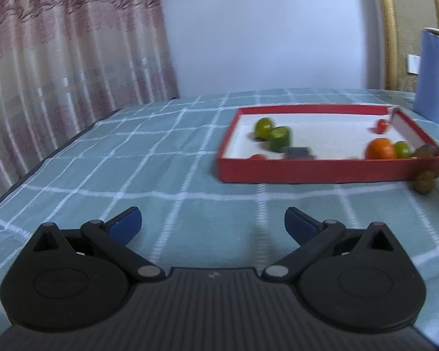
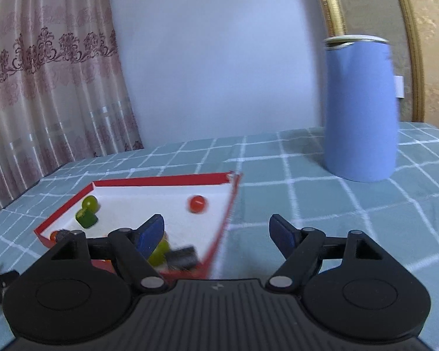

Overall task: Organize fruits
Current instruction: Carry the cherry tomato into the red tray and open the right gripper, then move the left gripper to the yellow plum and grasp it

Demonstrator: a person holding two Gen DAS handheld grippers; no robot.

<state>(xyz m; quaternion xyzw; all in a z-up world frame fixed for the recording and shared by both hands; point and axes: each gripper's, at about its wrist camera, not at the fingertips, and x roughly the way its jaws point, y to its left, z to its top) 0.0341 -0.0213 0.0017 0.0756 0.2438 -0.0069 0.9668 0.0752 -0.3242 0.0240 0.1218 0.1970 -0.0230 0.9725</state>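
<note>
A red tray (image 1: pixel 307 172) with a white floor sits on the checked cloth. It holds green fruits (image 1: pixel 264 127), an orange (image 1: pixel 380 149), a small red fruit (image 1: pixel 382 125), a dark piece (image 1: pixel 300 152) and a brownish fruit (image 1: pixel 425 150). Another brownish fruit (image 1: pixel 424 182) lies on the cloth just outside the tray's near right corner. My left gripper (image 1: pixel 213 223) is open, well short of the tray. My right gripper (image 2: pixel 218 231) is open above the tray's (image 2: pixel 161 180) near right edge, with nothing between its fingers. Below its left finger (image 2: pixel 150 235) lie a green fruit (image 2: pixel 159 253) and a dark piece (image 2: pixel 183 259).
A tall blue container (image 2: pixel 361 111) stands on the cloth right of the tray, also seen as the blue container (image 1: pixel 434 76) in the left wrist view. A patterned curtain (image 1: pixel 73 44) hangs beyond the table's left edge. A gold-framed panel (image 2: pixel 415 44) is behind.
</note>
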